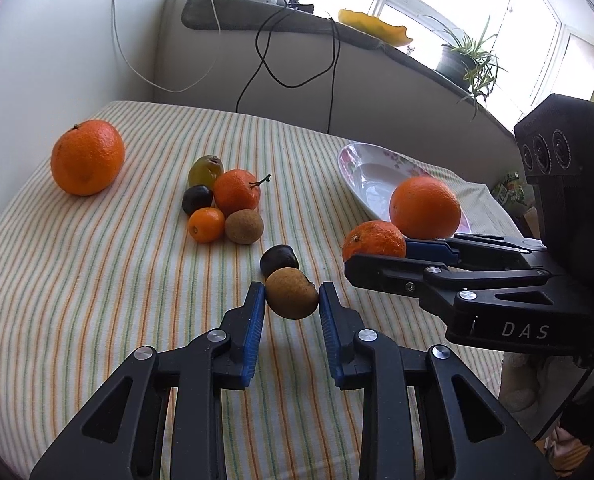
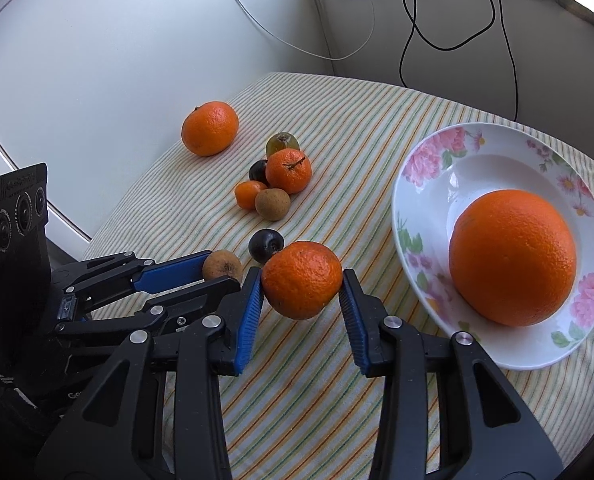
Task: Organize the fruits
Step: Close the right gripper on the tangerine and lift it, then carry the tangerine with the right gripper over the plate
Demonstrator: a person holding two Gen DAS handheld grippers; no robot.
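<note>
Two grippers clamped: left gripper [image 1: 291,300] pinches a brown fruit [image 1: 291,293], right gripper [image 2: 302,280] squeezes a mandarin [image 2: 302,279] (both on striped cloth [image 2: 317,380]); plate [image 2: 413,184] with orange [image 2: 512,257] just right.

Both views are fisheye cameras riding close behind their own hand-held gripper, looking forward and down along its two fingers at the striped table [image 1: 97,280]. The left view sits low and near, facing the far wall and the window sill [image 1: 281,26], with the right hand-held gripper [image 1: 377,254] coming in from its right edge. The right view faces the same way from further right, the plate [image 2: 425,184] close on its right side and the left hand-held gripper [image 2: 219,270] entering from its left. Both share the fruit cluster [image 1: 225,200] mid-table, the lone orange [image 1: 87,158] at far left, the plate and the hanging cables [image 1: 265,60]
</note>
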